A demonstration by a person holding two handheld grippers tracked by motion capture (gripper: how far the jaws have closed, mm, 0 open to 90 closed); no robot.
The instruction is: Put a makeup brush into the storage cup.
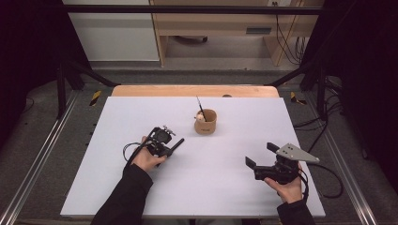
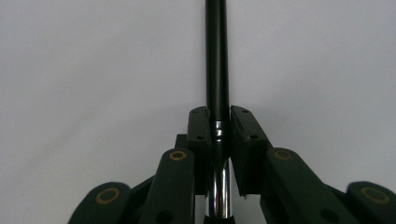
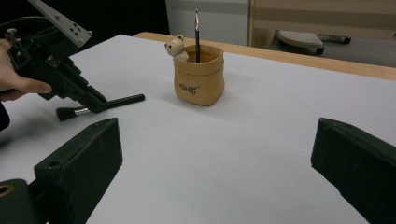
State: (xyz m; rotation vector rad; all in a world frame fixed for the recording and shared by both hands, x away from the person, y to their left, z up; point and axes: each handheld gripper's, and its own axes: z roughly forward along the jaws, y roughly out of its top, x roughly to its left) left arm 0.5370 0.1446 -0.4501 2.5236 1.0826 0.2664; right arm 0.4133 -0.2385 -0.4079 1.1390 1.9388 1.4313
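Where the white table (image 1: 141, 197) spreads below the high view, the largest things on it are the two hand-held grippers, and the smaller ones follow. The right gripper (image 1: 259, 156) rests low near the right front edge, well apart from everything else; its jaws stand wide apart with nothing between them, as the right gripper view shows, where bare tabletop lies in the gap. The left gripper (image 1: 165, 150) sits left of centre, its jaws clenched on a makeup brush (image 2: 217, 70).

Next in size is the tan holder (image 1: 206, 122), a soft pot shaped like a small sack, standing upright beyond the centre of the table. A little bear figure (image 3: 176, 46) peeks over its rim, and a thin dark brush (image 3: 196, 35) stands nearly upright inside it.

Smallest is the makeup brush itself. It lies low over the table, roughly level, between the left gripper and the holder but clear of the holder. Its long axis runs along the gripper's own line: in the left gripper view the black handle points straight away from the camera, and the shiny metal ferrule (image 2: 218, 186) lies between the pads. In the right gripper view the bristle end (image 3: 64, 113) points toward the person's hand (image 3: 18, 84), the handle tip (image 3: 135, 98) toward the holder.
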